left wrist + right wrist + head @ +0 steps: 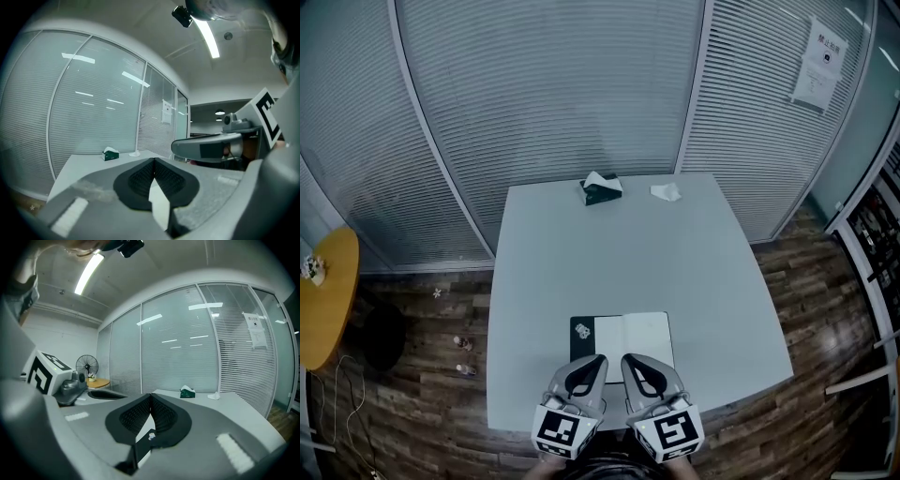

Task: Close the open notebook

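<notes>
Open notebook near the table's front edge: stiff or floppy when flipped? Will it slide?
The notebook lies flat and open, so it probably hinges freely at the spine. Its dark cover looks flat and unbent, so it is likely fairly stiff. The table looks smooth, so a sideways push may slide it rather than close it.

Green tissue box (601, 189) and crumpled white tissue (666, 192) well apart near far edge of pale table (628, 253), round yellow side table (328, 295) at left, paper notice (818, 64) on slatted blinds (553, 94)
</notes>
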Demonstrator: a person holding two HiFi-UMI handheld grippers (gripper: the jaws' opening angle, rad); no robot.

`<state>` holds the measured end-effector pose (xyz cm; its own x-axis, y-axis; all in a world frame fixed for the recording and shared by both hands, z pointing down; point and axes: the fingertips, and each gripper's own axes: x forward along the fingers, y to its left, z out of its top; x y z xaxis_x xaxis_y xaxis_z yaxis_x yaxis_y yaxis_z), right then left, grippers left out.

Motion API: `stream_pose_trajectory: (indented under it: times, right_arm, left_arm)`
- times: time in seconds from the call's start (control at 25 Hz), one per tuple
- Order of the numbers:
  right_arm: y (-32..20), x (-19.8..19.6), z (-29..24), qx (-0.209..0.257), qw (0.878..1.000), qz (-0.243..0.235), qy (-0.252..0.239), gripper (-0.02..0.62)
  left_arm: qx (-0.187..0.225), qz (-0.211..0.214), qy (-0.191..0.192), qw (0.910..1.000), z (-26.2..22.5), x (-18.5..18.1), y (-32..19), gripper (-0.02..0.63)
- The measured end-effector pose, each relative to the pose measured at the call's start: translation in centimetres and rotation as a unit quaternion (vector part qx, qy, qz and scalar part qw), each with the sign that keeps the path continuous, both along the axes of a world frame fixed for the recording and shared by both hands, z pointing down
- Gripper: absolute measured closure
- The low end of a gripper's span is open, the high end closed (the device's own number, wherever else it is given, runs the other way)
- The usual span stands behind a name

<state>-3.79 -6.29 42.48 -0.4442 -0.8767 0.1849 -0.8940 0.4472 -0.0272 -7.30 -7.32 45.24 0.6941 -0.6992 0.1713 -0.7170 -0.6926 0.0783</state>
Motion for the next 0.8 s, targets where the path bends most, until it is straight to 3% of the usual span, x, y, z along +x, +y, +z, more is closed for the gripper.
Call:
stream_pose_trajectory:
  times: [0.32,0.56,0.8]
  right_arm:
    - [0.3,0.2,1.2,-0.016,1.0,0.005,0.003,0.594]
    - [0.0,0.2,2.1,-0.029,1.0,0.003,0.005,0.594]
    - [-0.9,0.1,3.1,-0.042,0.999,-0.001,0.007,0.595]
  left_arm:
    - [-0.036,-0.018,-0.019,0.999,4.5,-1.4,-0.4,0.601]
    - [-0.055,-0.033,-0.086,0.9942,9.2,-3.4,-0.7,0.601]
    - [-0.084,-0.04,-0.124,0.9879,13.1,-4.6,-1.0,0.601]
